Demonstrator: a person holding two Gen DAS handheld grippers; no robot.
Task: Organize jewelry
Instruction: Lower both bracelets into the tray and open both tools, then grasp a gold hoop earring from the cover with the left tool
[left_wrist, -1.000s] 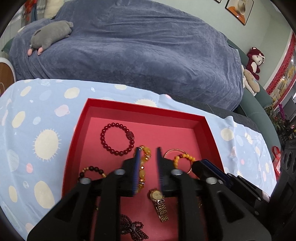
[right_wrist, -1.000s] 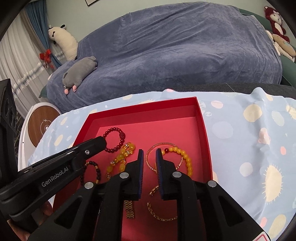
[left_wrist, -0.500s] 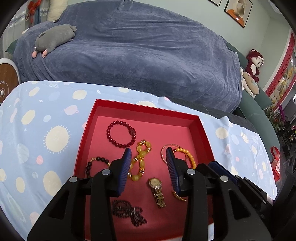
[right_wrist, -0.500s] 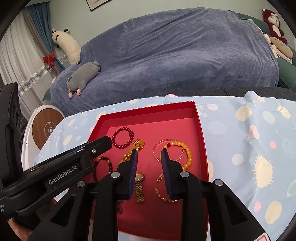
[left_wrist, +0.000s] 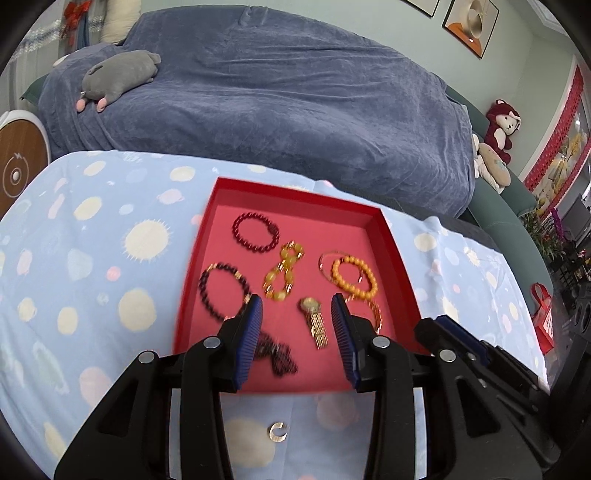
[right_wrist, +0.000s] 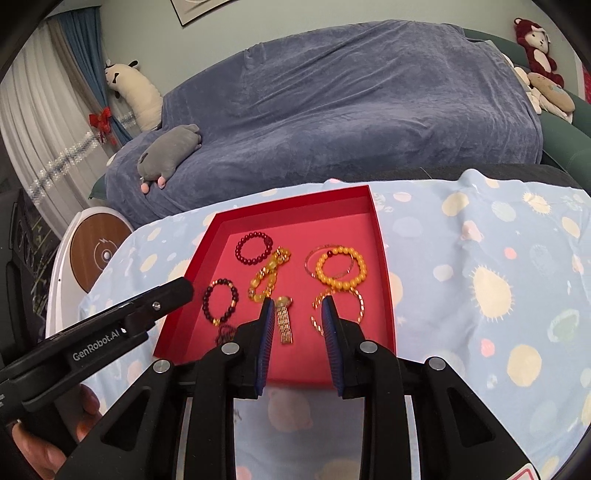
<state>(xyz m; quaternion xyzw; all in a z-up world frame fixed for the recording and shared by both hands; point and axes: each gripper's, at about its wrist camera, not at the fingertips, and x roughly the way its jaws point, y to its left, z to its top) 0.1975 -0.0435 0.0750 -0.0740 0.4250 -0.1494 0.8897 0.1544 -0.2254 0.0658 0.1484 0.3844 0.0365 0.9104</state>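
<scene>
A red tray (left_wrist: 391, 236) (right_wrist: 380, 243) lies on the blue spotted cloth and holds several pieces of jewelry: a dark red bead bracelet (left_wrist: 255, 233) (right_wrist: 254, 248), a yellow bead bracelet (left_wrist: 283, 275) (right_wrist: 269, 275), an orange bead bracelet (left_wrist: 354, 277) (right_wrist: 341, 266), a dark bead bracelet (left_wrist: 222, 291) (right_wrist: 220, 302), a gold watch (left_wrist: 314, 323) (right_wrist: 283, 318), a gold chain (right_wrist: 338, 308) and a dark necklace (left_wrist: 277, 354). My left gripper (left_wrist: 296, 304) is open and empty above the tray's near edge. My right gripper (right_wrist: 296, 303) is open and empty beside it.
A small silver ring (left_wrist: 277, 431) lies on the cloth (left_wrist: 92, 258) in front of the tray. A sofa under a blue blanket (left_wrist: 277, 92) stands behind the table, with a grey plush toy (left_wrist: 118, 75). A round white device (right_wrist: 96, 254) stands at the left.
Both grippers have opened and drawn back and up from the tray, so the whole tray now shows. The jewelry has not moved.
</scene>
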